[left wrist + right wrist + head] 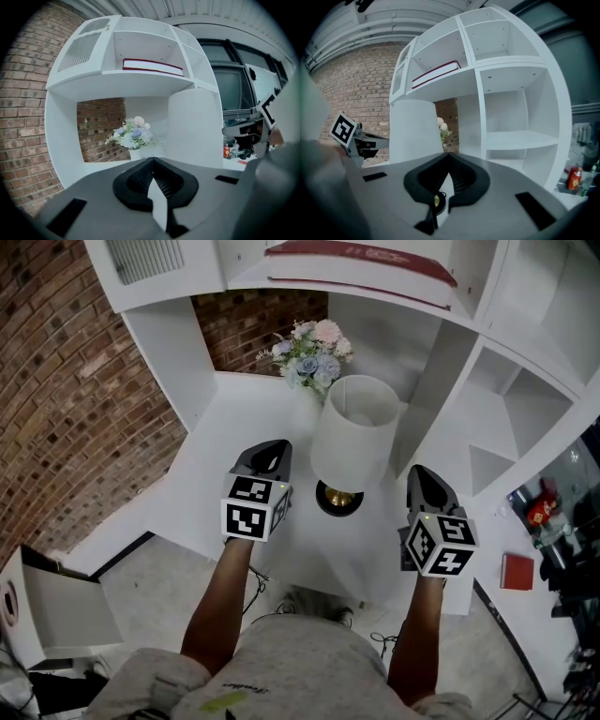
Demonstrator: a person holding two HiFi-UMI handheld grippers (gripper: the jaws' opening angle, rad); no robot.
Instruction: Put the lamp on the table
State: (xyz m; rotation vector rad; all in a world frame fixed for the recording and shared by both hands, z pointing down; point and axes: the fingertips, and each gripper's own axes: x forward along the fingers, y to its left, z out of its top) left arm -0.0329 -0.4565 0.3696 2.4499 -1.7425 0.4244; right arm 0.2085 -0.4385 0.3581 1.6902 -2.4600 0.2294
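In the head view the lamp (353, 435), with a white shade and a brass base, stands upright on the white bench (230, 432) in front of a vase of flowers (309, 354). The left gripper (269, 457) and the right gripper (421, 478) flank it without touching. In the left gripper view the left gripper (152, 160) is clenched on nothing, and the lamp (194, 126) is off to its right. In the right gripper view the right gripper (449, 153) is likewise clenched and empty, with the lamp (415, 131) just left of it.
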